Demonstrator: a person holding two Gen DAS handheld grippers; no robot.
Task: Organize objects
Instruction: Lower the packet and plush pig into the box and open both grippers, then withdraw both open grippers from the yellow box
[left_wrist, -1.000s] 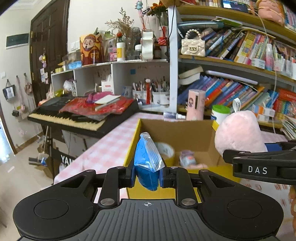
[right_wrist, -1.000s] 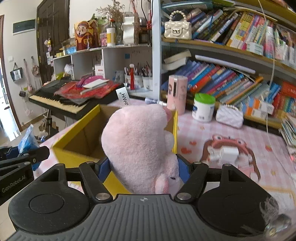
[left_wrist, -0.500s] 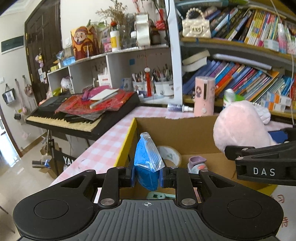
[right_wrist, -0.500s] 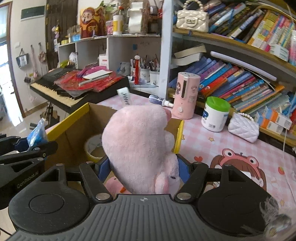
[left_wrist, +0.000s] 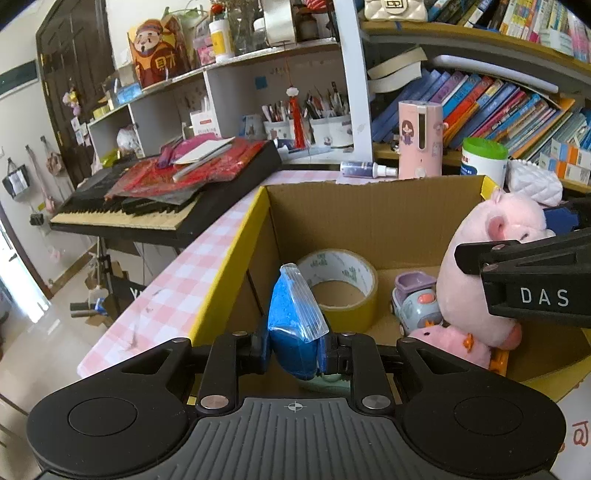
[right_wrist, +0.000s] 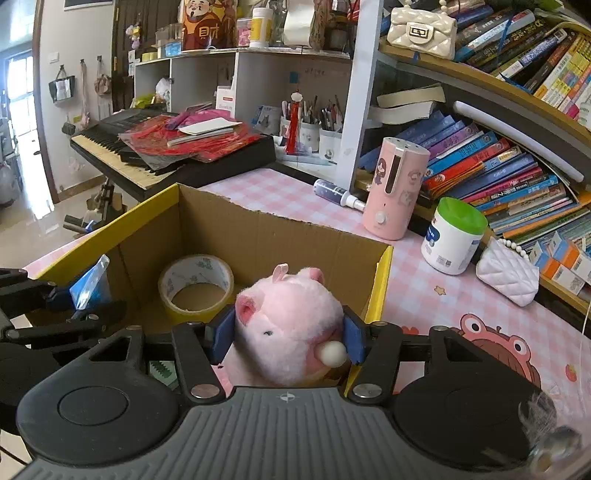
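My left gripper (left_wrist: 294, 352) squeezes a blue bag (left_wrist: 295, 325) and my right gripper (right_wrist: 288, 338) squeezes a pink pig plushie (right_wrist: 288, 325), both over the cardboard box (right_wrist: 295, 236) ahead, which already holds a tape roll (left_wrist: 338, 291) and a toy car (left_wrist: 415, 304); both need dropping.

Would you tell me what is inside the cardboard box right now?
Inside the cardboard box: a tape roll, a small toy car, and a small pink plush under the pink pig plush. The near floor is hidden by the blue bag.
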